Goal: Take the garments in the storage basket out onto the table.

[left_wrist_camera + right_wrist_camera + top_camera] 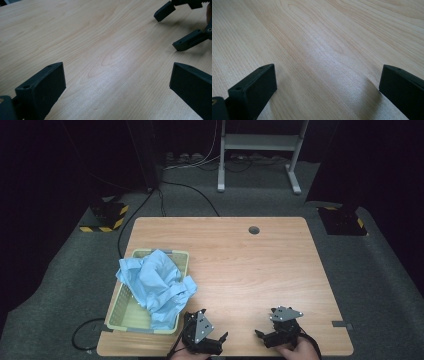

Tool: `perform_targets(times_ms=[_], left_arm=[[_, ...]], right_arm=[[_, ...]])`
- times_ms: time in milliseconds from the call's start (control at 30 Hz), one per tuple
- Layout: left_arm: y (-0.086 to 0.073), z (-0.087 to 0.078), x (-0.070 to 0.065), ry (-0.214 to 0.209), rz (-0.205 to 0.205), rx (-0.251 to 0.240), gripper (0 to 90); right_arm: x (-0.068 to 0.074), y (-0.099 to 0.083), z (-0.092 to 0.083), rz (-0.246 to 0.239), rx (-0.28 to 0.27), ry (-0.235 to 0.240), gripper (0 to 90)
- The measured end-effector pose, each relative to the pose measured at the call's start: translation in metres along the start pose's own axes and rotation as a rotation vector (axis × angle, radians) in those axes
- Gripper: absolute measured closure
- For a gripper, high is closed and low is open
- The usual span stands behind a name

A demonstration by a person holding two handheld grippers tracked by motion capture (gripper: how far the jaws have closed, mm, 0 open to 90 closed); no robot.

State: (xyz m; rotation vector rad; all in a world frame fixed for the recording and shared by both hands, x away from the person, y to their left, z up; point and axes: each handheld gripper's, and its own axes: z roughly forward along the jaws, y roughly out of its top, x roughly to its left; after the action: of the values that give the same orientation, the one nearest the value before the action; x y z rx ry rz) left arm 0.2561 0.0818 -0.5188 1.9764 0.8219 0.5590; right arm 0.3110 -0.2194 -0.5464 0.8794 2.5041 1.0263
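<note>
Both spread wide and empty at the near edge of the pale wooden counter [240, 265]: left claw [220, 343], right claw [261, 336]. Far left, crumpled light-blue cloth [155, 285] heaped in pale green plastic basket [131, 315].

Blue cloth [156, 285], perhaps a shirt, in basket [122, 314]

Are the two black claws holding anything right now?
No. The left gripper and right gripper are both open over the bare wooden table, nothing between their jaws. The blue cloth lies untouched in the basket.
</note>
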Motion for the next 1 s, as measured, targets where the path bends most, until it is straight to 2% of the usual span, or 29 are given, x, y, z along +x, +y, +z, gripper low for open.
perform_targets(times_ms=[167, 267, 433, 767, 1000], left_arm=[[0.007, -0.007, 0.002, -0.015, -0.027, -0.023, 0.8], [0.009, -0.009, 0.002, -0.015, -0.027, -0.027, 0.7], [0.014, -0.013, 0.001, 0.007, 0.001, -0.018, 0.6], [0.023, -0.024, 0.006, 0.013, -0.022, -0.039, 0.6], [0.031, -0.033, 0.008, 0.021, -0.018, -0.06, 0.6]], right_arm=[[0.0, 0.0, 0.0, 0.001, 0.0, 0.002, 1.1], [0.0, 0.0, 0.0, 0.001, -0.001, 0.002, 1.1], [0.0, 0.0, 0.0, -0.001, 0.0, 0.002, 1.1], [0.0, 0.0, 0.0, 0.0, -0.001, 0.004, 1.1], [-0.001, 0.0, -0.001, 0.007, -0.003, 0.006, 1.1]])
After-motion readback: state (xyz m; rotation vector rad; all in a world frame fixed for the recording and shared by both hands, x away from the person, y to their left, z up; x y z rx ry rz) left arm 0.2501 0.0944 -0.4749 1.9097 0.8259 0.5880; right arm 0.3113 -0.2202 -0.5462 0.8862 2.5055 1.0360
